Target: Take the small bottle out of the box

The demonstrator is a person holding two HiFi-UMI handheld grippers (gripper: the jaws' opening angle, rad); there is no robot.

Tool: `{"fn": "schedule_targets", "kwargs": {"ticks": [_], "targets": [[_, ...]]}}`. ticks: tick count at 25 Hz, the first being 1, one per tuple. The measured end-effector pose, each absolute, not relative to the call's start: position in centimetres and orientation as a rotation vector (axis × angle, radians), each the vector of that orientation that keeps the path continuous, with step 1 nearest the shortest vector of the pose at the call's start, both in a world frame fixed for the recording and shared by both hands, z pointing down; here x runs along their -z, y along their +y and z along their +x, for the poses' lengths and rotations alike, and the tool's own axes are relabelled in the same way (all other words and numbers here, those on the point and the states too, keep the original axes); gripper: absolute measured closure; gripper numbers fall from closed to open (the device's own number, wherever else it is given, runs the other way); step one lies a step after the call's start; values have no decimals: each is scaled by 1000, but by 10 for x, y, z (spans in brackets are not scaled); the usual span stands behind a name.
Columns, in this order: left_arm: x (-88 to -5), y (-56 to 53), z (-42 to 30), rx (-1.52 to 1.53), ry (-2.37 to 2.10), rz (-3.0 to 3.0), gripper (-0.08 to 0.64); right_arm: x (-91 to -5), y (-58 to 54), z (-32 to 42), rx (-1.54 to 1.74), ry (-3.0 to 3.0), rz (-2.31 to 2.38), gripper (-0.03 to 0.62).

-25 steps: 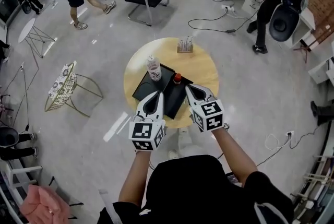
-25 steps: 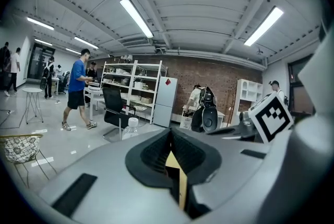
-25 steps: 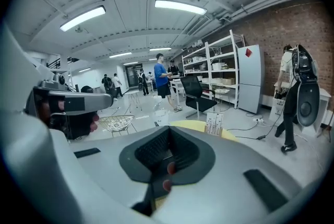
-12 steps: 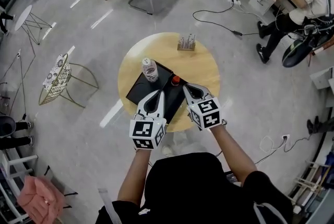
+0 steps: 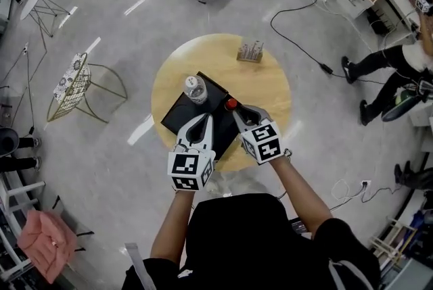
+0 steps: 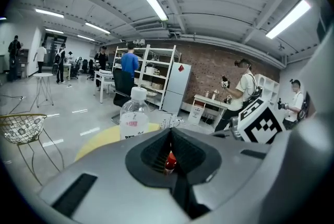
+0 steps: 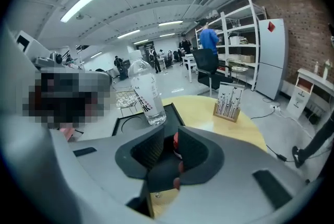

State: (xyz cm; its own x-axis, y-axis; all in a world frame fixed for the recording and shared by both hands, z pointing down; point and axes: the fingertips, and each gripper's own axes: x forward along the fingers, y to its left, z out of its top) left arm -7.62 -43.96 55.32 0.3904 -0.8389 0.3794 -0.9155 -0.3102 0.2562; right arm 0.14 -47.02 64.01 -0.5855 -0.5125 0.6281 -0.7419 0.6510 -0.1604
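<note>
Two grey hand-held grippers are what we are holding over the near edge of one round yellow wooden table point(image 5: 270, 82). Each is carrying one cube with square black-and-white markers point(image 5: 191, 169).

Starting at the left, our left gripper point(image 5: 205, 119) is hovering above the near part of one flat black rectangular box point(image 5: 177, 116). Its jaws are resting together: in the left gripper view their tips are meeting, leaving only a thin slit lower down, and nothing is sitting between them. Further in, one tall clear plastic water bottle with a white cap point(image 5: 195, 88) is standing upright in the far part of the box, ahead of that gripper.

Moving right, one small bottle with a red cap point(image 5: 231, 104) is standing upright in the box by its right edge, so we are counting two bottles in all. Our right gripper point(image 5: 247, 113) is hovering just beside it with its jaws standing apart. In the right gripper view the red cap is showing in the gap between the dark ribbed pads point(image 7: 148, 146), and we are not able to tell whether either pad is touching it.

Furthest right and farther back, one small wooden holder filled with pale upright cards point(image 5: 250, 51) is sitting on the bare tabletop, well apart from the box.
</note>
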Motion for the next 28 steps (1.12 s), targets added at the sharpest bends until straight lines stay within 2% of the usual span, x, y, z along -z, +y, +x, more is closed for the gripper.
{"fn": "schedule_targets", "kwargs": {"ticks": [13,23,28], "targets": [[-590,-451,-69,-293,-1471,2157,549,-702,-496,-19,-553,-2219,838,408],[-604,-459,-81,-308,-1481,2123,549,-729,-505,-20,-598,-2155,850,407],[-604,-463,-86,-307,-1484,2119,549,-732,-506,-19,-595,-2130,856,430]]}}
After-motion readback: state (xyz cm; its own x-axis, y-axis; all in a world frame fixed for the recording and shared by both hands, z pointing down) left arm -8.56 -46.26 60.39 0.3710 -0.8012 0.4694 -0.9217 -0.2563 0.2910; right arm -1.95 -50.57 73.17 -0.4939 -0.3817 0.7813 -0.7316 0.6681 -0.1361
